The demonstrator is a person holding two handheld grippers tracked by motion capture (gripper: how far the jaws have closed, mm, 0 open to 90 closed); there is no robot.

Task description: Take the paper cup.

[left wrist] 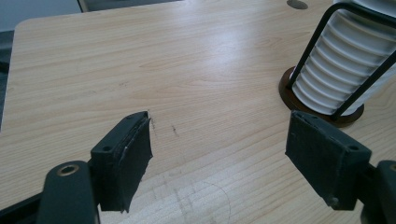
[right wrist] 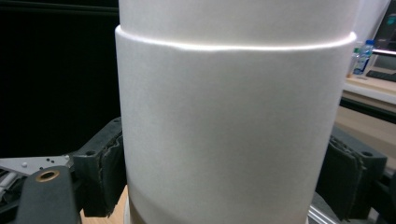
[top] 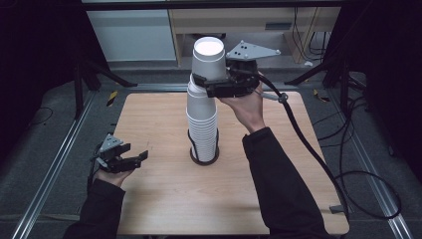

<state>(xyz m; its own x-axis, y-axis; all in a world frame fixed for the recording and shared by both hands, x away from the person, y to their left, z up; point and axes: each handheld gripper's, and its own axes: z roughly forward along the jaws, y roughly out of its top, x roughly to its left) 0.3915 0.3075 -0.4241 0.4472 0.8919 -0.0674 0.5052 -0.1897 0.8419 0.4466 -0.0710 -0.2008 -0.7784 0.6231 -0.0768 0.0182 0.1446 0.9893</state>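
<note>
A light wooden table (top: pixel 164 199) stands on dark grey carpet (top: pixel 45 144), flanked by metal floor rails (top: pixel 54 164). Behind it, a pale wooden desk (top: pixel 259 20) and a white cabinet (top: pixel 132 32) line the far side, with black cables (top: pixel 368 184) coiled across the floor at right.

A light wooden table (top: pixel 164 199) carries a round dark holder (top: pixel 204 158) of stacked white cups (top: pixel 202 127).

No legible text, label, brand, number or sign appeared anywhere, plain white paper cup (right wrist: pixel 233 121) unprinted, bare wooden table (left wrist: pixel 140 70) unmarked, distant bottle (right wrist: pixel 365 57) label too small to be read
</note>
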